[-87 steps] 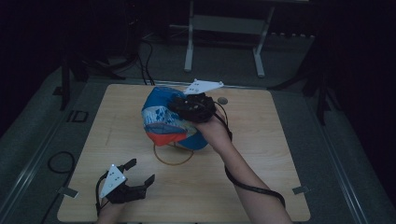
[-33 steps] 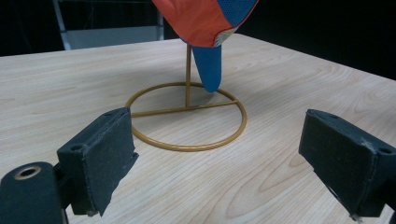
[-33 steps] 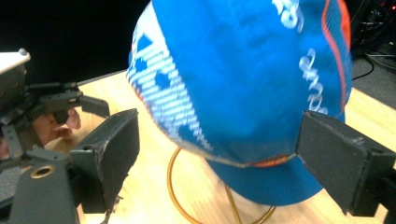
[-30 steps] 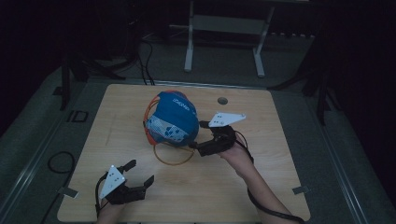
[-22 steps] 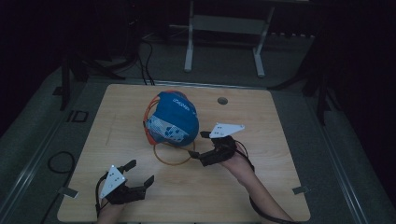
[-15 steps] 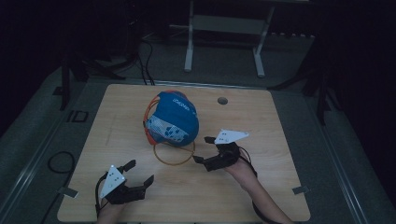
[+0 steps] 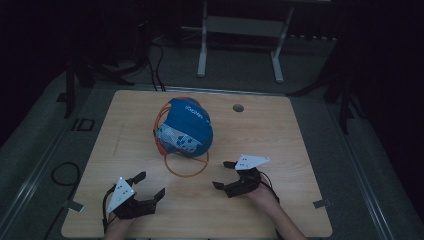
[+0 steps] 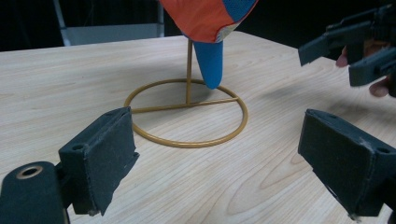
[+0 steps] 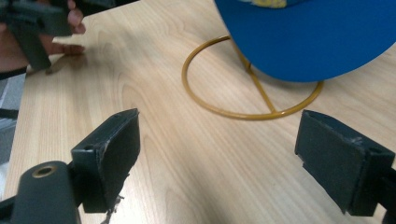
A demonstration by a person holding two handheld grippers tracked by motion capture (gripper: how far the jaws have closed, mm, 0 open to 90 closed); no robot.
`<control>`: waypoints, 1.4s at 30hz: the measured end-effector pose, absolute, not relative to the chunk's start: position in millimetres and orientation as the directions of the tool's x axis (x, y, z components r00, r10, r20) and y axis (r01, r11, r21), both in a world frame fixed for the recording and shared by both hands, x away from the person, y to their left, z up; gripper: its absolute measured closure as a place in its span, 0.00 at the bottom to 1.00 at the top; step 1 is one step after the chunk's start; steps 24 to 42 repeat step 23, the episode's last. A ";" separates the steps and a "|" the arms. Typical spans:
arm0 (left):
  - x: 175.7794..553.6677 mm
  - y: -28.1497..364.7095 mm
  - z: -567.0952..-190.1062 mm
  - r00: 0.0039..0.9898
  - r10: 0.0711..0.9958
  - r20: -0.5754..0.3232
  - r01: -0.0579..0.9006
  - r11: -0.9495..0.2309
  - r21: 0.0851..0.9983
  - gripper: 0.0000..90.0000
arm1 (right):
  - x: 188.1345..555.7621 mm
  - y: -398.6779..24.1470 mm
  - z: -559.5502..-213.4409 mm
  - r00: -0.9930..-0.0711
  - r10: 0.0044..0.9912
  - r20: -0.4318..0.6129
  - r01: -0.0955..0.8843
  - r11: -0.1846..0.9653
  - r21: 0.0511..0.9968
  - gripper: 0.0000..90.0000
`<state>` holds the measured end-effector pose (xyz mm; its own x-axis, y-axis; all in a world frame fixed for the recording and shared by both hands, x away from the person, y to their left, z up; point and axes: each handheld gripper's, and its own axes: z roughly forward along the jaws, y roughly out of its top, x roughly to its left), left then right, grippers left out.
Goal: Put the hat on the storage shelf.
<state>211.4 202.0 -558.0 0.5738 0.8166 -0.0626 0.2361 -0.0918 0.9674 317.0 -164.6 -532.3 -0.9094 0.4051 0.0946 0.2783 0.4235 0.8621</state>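
Note:
A blue cap (image 7: 184,127) with an orange lining and white pattern hangs on a thin yellow wire stand, whose ring base (image 7: 186,165) lies on the wooden table (image 7: 280,130). My left gripper (image 7: 150,184) rests open and empty near the front left, pointing at the ring. My right gripper (image 7: 222,174) is open and empty at the front, right of the ring. In the left gripper view, the open left gripper (image 8: 224,163) faces the ring (image 8: 187,114) and the cap's hanging edge (image 8: 208,56). In the right gripper view, the right gripper (image 9: 224,158) faces the ring (image 9: 252,112) under the cap (image 9: 308,37).
A round hole (image 7: 238,107) sits in the table's far side. Metal frame legs (image 7: 202,45) stand on the dark floor behind the table, and a cable loop (image 7: 60,172) lies left of it. The other hand's gripper (image 9: 32,23) appears at the right gripper view's top left.
My right gripper has left the cap, moving down and toward the table's front edge, to the right of the ring. The cap stays on its stand. The left gripper has not moved.

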 end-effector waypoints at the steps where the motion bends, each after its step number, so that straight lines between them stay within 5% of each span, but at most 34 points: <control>1: 211.4 202.1 -558.0 0.574 0.817 -0.063 0.236 -0.092 0.967 0.12 | 316.1 -165.3 -534.5 -0.912 0.400 0.095 0.277 0.427 0.861 0.16; 42: 211.0 200.8 -559.3 0.579 0.813 -0.064 0.239 -0.094 0.966 0.12 | 308.7 -195.8 -554.7 -0.894 0.438 0.094 0.309 0.451 0.838 0.16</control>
